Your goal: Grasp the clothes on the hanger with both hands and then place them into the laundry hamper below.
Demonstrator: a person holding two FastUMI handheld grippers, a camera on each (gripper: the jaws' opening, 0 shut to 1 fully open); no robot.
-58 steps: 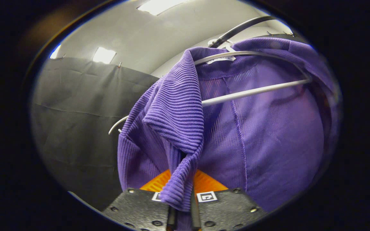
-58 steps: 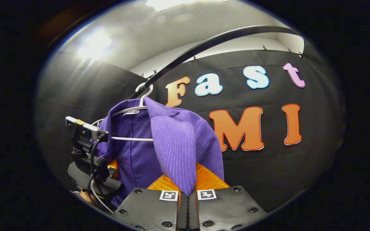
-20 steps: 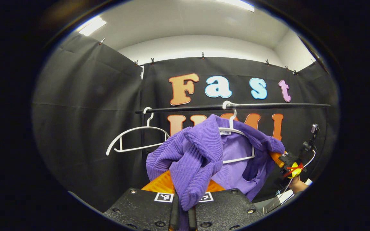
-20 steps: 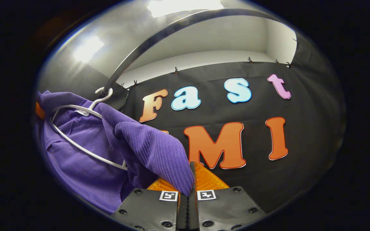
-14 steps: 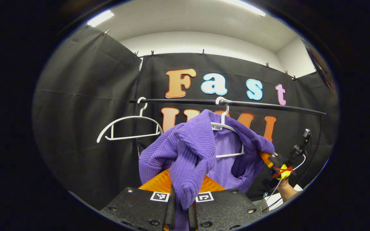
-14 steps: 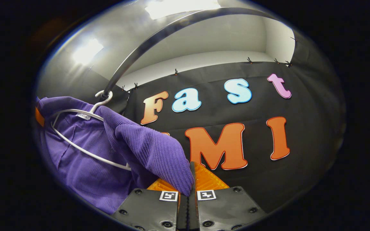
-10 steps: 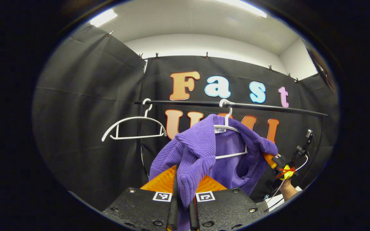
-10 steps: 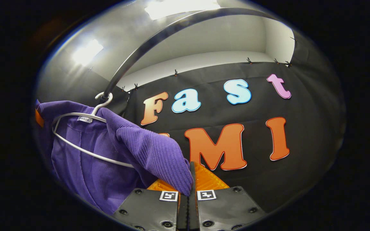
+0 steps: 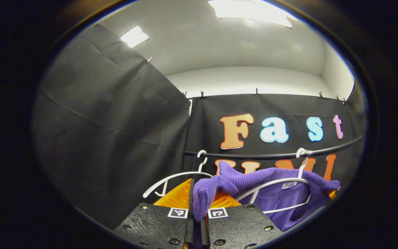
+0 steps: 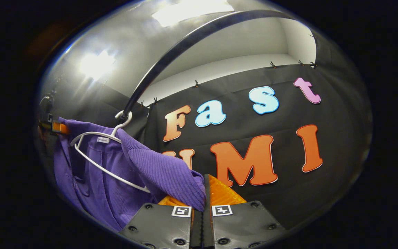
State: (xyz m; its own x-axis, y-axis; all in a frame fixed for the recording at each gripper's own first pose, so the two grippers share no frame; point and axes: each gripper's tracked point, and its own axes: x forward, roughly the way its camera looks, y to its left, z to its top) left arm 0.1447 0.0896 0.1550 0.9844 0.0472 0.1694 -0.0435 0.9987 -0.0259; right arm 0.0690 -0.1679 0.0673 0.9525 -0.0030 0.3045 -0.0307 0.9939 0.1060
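Note:
A purple ribbed garment hangs on a white hanger from a black rail. In the left gripper view my left gripper is shut on one shoulder of it, and the fabric stretches away to the right. The far end of the garment reaches my right gripper at the view's right edge. In the right gripper view my right gripper is shut on the other shoulder of the purple garment. The white hanger is bare across its front there. My left gripper holds the far end at the left edge.
A second white hanger, with nothing on it, hangs on the rail left of the garment. Black cloth walls close off the back and left. The black rail arcs overhead in the right gripper view.
The left gripper has pulled its shoulder of the garment off and away from the hanger, so the fabric is now drawn out taut between both grippers. The left view has tilted upward. Both stay shut.

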